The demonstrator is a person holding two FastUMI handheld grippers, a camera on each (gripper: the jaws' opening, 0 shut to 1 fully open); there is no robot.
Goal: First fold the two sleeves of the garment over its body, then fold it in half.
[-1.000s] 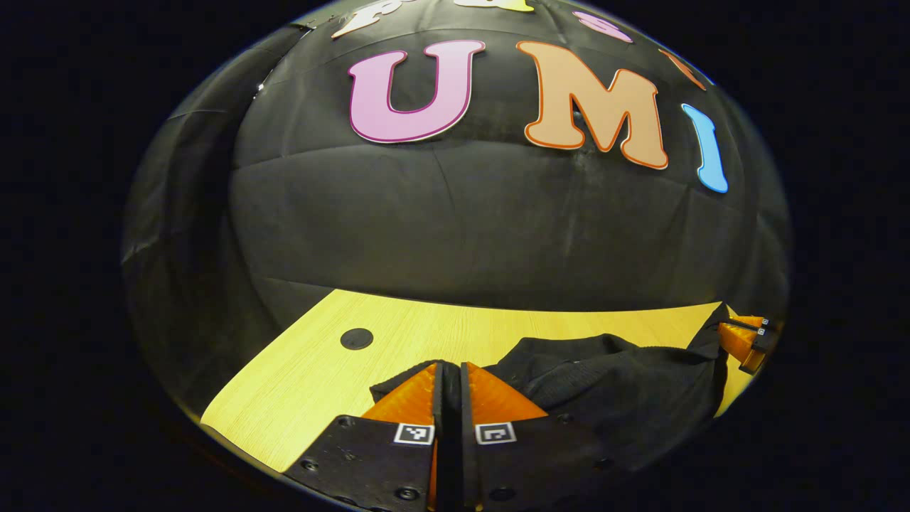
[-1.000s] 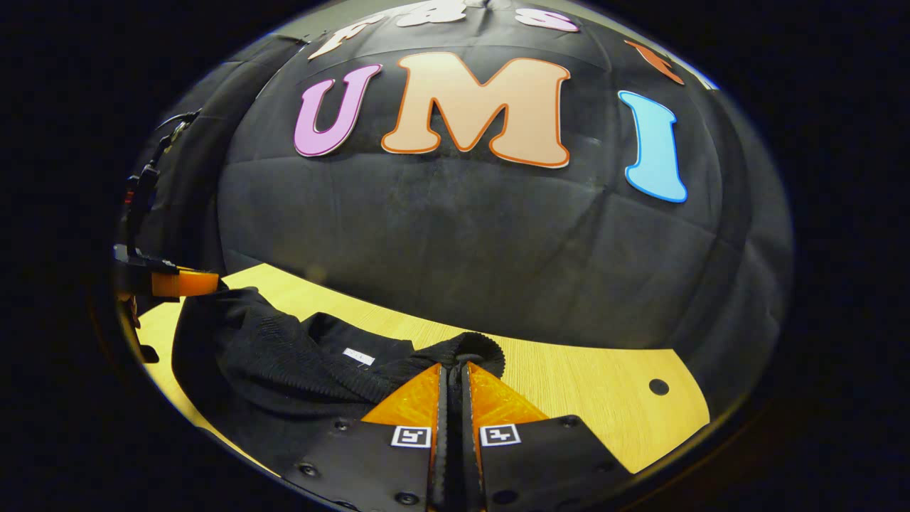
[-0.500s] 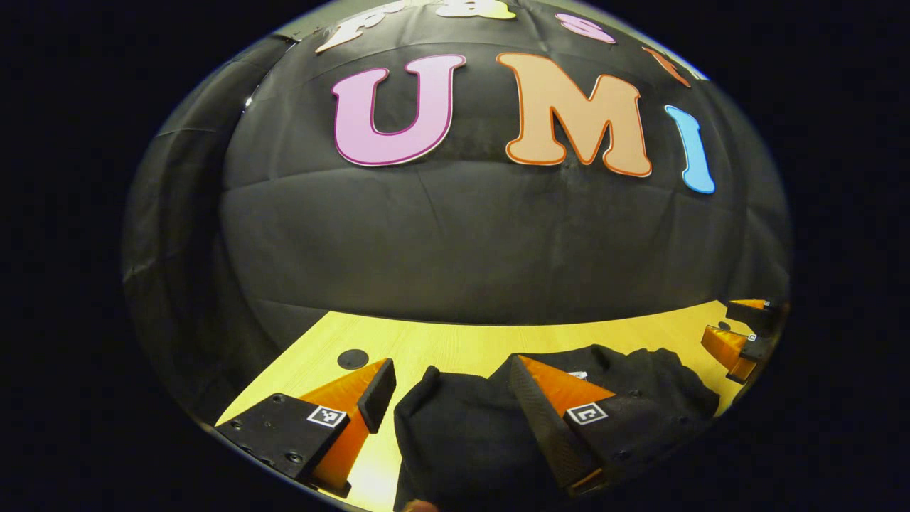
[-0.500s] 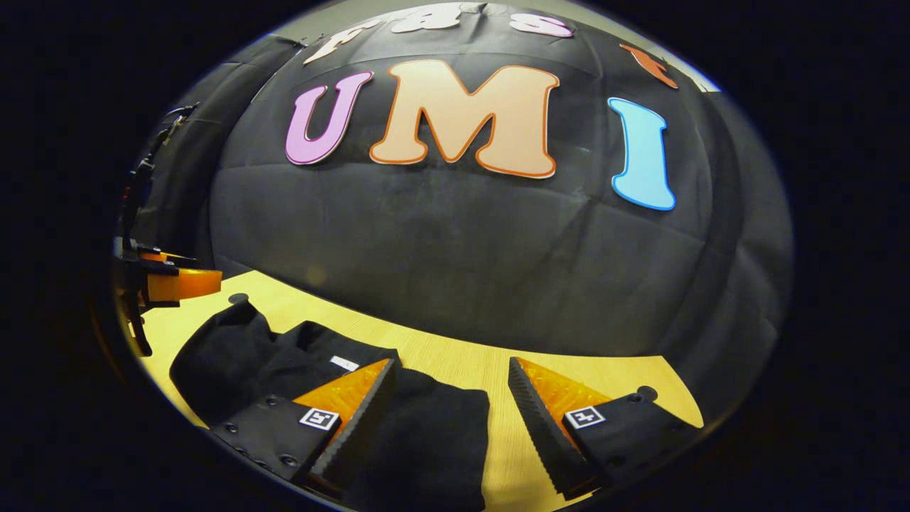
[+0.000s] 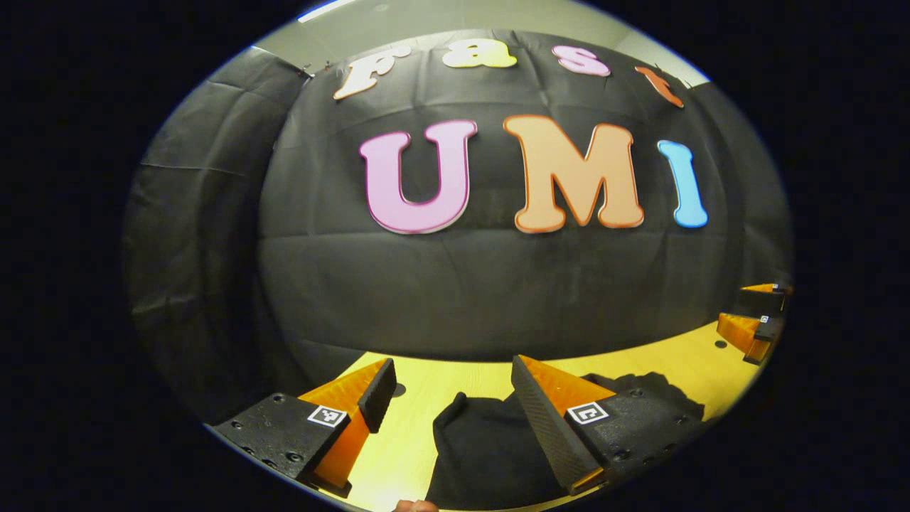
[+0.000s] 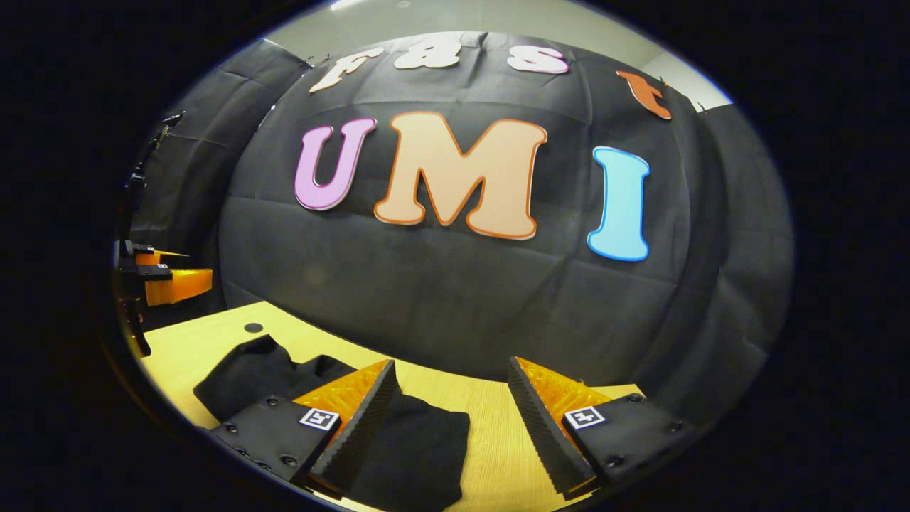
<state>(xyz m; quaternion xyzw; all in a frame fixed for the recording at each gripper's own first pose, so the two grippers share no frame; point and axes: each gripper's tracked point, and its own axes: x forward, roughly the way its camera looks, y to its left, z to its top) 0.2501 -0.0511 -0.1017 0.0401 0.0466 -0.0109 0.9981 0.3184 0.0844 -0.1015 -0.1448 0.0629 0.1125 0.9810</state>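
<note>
Recording booth, staged for demonstrations.
Black cloth wall (image 6: 455,299) encloses a pale wood-grain counter (image 6: 490,434); grey ceiling (image 5: 455,18) visible above.

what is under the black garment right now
The wooden table shows around the garment, which lies on it. Whatever lies beneath the cloth itself is covered.

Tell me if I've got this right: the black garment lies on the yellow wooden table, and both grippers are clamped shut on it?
Not quite. The black garment does lie on the yellow wooden table, but both grippers are open, holding nothing. The left gripper shows spread fingers in the left gripper view, the right gripper in the right gripper view.
</note>
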